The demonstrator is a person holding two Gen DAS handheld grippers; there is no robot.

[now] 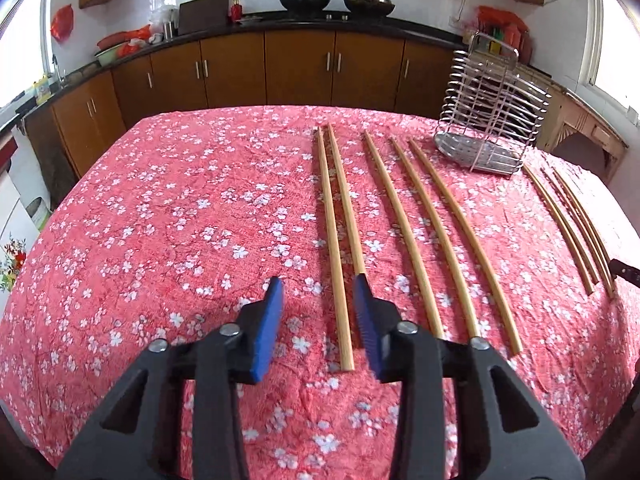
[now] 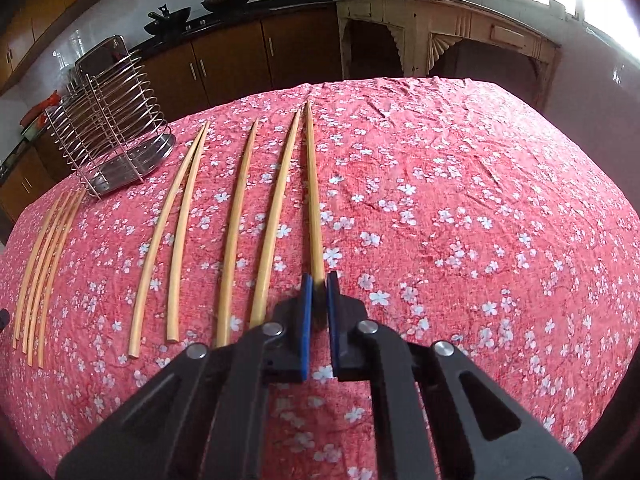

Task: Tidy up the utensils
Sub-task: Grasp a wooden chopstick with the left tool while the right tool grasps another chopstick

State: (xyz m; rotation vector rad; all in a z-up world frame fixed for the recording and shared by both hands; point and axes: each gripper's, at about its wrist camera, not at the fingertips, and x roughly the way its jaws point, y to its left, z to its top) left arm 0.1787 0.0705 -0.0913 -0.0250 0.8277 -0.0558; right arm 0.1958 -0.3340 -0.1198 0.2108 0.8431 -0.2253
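- The left gripper [image 1: 318, 286], black with blue pads, hangs low over the pink cloth printed with white blossoms [image 1: 180, 208], its jaws spread wide and holding nothing.
- One pale wooden chopstick [image 1: 333, 240] lies on the cloth between those open fingers; its neighbour [image 1: 345, 204] runs under the right-hand blue pad.
- Three more pale wooden chopsticks [image 1: 438, 236] lie side by side to the right, well spaced.
- A further tight bunch of thin chopsticks [image 1: 568, 228] rests near the cloth's right edge.
- The wire chopstick holder of shiny metal with a perforated tray base [image 1: 488, 116] stands toward the back right of the table, tilted in this view, nothing inside it that I can see.
- The right gripper [image 2: 319, 280] has its blue pads drawn nearly together around the thick end of the rightmost long wooden chopstick [image 2: 313, 184], which points away across the cloth.
- Brown kitchen cabinets [image 1: 296, 68] line the wall behind.
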